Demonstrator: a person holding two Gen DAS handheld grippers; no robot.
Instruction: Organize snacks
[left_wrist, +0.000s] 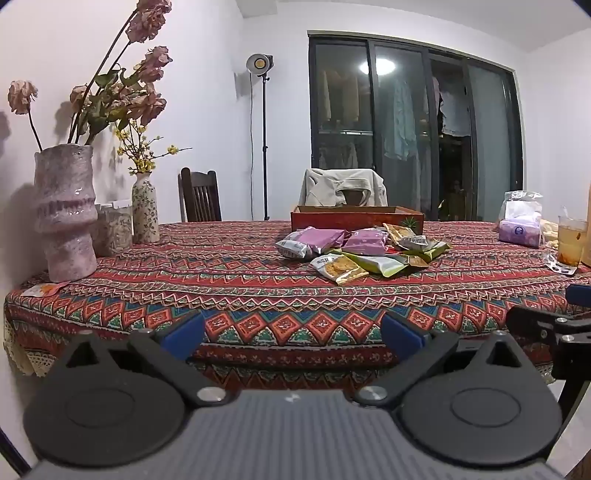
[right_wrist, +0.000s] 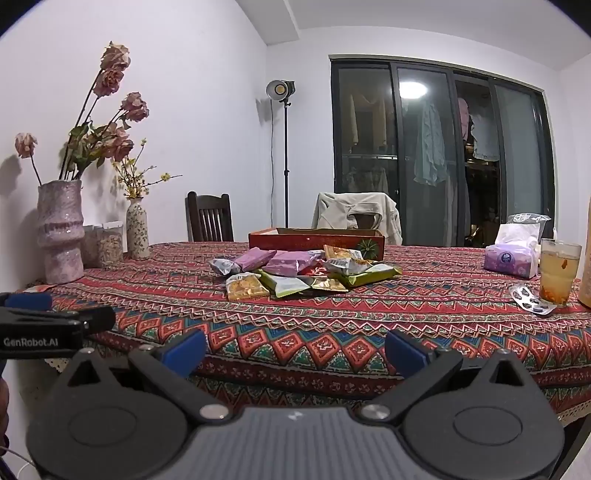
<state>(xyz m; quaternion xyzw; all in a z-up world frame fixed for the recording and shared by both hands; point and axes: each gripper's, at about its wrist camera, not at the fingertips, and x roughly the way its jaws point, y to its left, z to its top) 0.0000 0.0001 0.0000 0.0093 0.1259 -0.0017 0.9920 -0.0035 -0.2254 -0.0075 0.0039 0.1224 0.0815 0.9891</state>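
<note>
**A:** On the patterned tablecloth (left_wrist: 229, 280), mid-table, there's the snack heap (left_wrist: 364, 251): purple packets, green ones, a yellow-orange packet (left_wrist: 338, 268) nearest the front edge. Right behind it sits the red cardboard box (left_wrist: 354, 218), open on top and looks empty, though I can't really see the bottom from this low.

**B:** And the grippers?

**A:** Both hanging off the near edge of the table, well short of the pile. Left gripper (left_wrist: 293, 332) has its blue pads spread as wide as they go, nothing between them. Right gripper (right_wrist: 295, 350), same story, wide and empty.

**B:** Which one's closer?

**A:** My guess is the right. From the left wrist view the heap sits ahead and off to the right; from the right wrist view it's ahead, nearly dead centre. The heap runs left-right across the table, parallel to the box's long side. That yellow-orange packet lies flat, its long axis angled toward the near edge, so it's probably the easy first grab.
</note>
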